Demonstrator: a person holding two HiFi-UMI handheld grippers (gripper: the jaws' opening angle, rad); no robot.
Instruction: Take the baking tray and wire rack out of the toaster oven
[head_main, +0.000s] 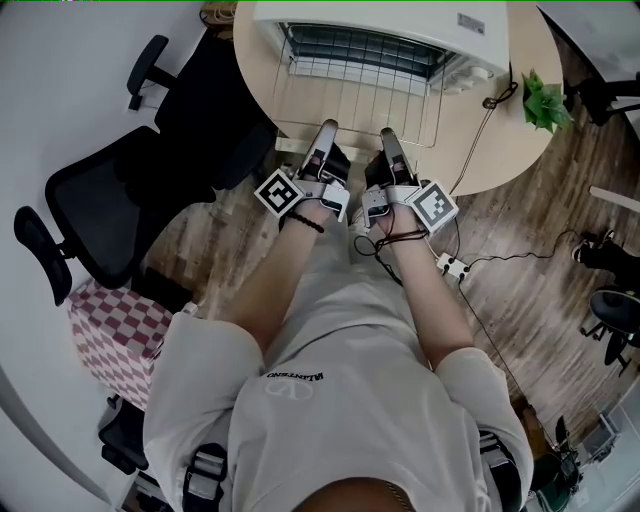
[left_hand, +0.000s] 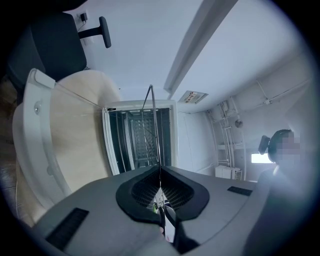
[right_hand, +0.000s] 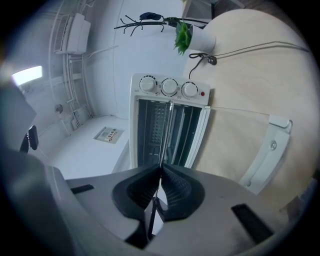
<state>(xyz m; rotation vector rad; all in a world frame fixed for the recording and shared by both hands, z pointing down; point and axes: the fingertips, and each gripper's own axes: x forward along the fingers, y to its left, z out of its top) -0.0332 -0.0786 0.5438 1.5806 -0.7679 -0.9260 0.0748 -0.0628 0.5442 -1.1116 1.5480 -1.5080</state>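
The white toaster oven stands on a round wooden table with its glass door folded down. The wire rack sticks out of the oven mouth over the door, toward me. My left gripper and right gripper are side by side at its near edge, both shut on it. In the left gripper view the rack runs edge-on from the jaws into the oven; in the right gripper view the rack does the same from the jaws. I cannot make out a baking tray.
A small green plant and a black cable sit at the table's right. The oven's knobs show in the right gripper view. A black office chair and a checkered stool stand at my left on the wood floor.
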